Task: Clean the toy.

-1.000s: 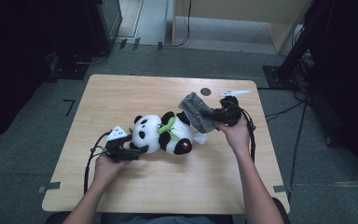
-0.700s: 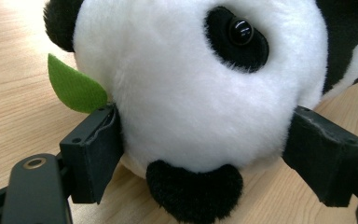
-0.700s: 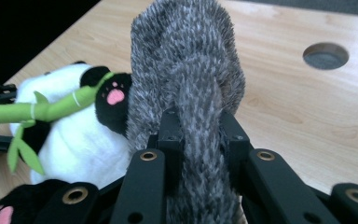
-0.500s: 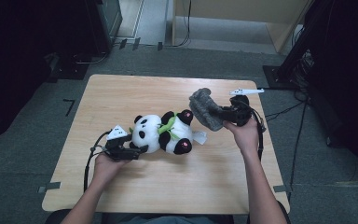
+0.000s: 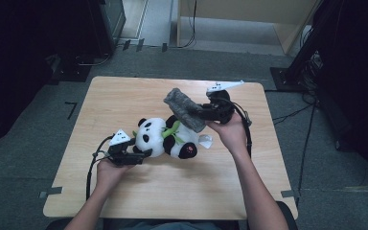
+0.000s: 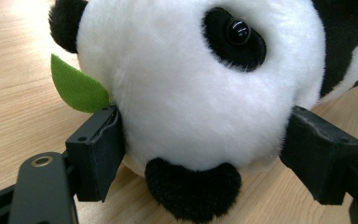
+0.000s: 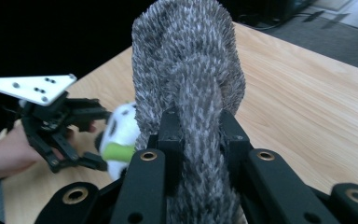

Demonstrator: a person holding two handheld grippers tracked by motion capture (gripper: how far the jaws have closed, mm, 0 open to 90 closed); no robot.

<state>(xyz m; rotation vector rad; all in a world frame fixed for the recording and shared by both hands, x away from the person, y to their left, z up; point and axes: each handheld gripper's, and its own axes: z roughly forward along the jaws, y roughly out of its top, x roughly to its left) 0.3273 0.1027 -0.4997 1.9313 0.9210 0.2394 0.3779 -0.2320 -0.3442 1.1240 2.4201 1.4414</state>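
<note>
A black-and-white panda plush [image 5: 165, 139] with a green leaf lies on its side on the wooden table [image 5: 124, 96]. My left gripper [image 5: 141, 154] has its jaws on either side of the panda's head [image 6: 191, 93], both pads pressing into the white fur. My right gripper [image 5: 201, 112] is shut on a grey furry piece [image 5: 184, 108] and holds it in the air above the panda's body. In the right gripper view the grey furry piece [image 7: 186, 60] stands up from between the jaws of my right gripper [image 7: 198, 130]. The panda [image 7: 121, 135] and my left gripper [image 7: 91, 137] lie beyond it.
Cables trail from both grippers across the table. The table's back half and front strip [image 5: 172, 191] are bare wood. Dark floor surrounds the table, with a black cabinet [image 5: 110, 19] at the back left and a light wooden unit [image 5: 249, 19] behind.
My right gripper has lifted the grey furry piece off the panda, up and toward the back right. The left hand and the panda have stayed put.
</note>
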